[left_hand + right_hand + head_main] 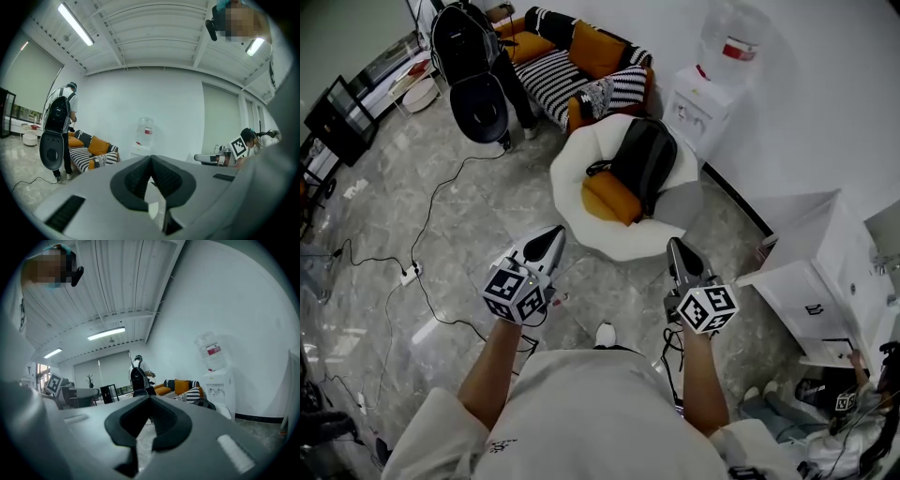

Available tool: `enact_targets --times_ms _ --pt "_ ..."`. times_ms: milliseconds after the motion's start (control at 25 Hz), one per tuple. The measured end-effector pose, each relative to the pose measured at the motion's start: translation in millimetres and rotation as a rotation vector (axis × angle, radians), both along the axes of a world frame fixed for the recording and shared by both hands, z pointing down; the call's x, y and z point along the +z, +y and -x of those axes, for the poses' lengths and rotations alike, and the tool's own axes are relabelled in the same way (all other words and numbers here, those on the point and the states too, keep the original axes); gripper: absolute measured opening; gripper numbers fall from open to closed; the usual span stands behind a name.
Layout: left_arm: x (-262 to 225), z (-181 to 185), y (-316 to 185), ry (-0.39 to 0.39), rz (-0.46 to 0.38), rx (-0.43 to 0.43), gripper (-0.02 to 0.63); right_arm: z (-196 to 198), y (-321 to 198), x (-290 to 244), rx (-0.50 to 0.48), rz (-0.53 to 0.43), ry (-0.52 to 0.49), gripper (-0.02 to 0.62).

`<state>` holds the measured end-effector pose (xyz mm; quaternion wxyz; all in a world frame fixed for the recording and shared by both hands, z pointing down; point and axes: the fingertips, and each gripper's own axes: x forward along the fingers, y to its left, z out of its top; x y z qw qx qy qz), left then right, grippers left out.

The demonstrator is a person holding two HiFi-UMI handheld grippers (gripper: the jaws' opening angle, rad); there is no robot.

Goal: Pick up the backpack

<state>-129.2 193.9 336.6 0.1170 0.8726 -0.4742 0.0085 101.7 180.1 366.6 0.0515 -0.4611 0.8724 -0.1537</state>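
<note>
A black backpack (643, 159) leans upright in a round white armchair (572, 173), beside an orange cushion (608, 198). In the head view my left gripper (553, 236) and right gripper (674, 246) are held out over the floor just short of the chair, both pointing toward it. Each has its jaws shut with nothing between them. In the right gripper view the shut right gripper (150, 398) fills the foreground and the backpack (205, 403) peeks out dark at the right. The left gripper (150, 159) hides the chair in its own view.
A striped sofa (581, 75) with orange cushions stands behind the chair, a water dispenser (712, 94) to its right. A person wearing a backpack (476, 56) stands at the far left. A white cabinet (825, 272) is at the right. Cables and a power strip (411, 274) lie on the floor.
</note>
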Motion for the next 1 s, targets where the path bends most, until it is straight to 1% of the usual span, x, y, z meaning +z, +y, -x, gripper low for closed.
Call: enact_targets --times_ms 320,480,840,1000 --pt "20.5 -11.6 -20.6 -0.008 0.041 -0.023 -0.003 -9.4 -25.2 16.4 -0.037 0.032 0.006 0.003" --pt "26.3 -16.8 -27.7 -0.027 0.061 -0.027 -0.005 -19.0 -31.5 20.7 -0.031 0.042 -0.003 0.003" --pt "23.3 -26.7 -41.7 -0.022 0.066 -0.001 -0.005 -32.2 -38.0 22.4 -0.014 0.051 -0.005 0.003" --pt "24.7 -33.7 -53.9 -0.018 0.066 0.019 -0.005 -41.2 -46.7 20.4 0.018 0.056 -0.038 0.003"
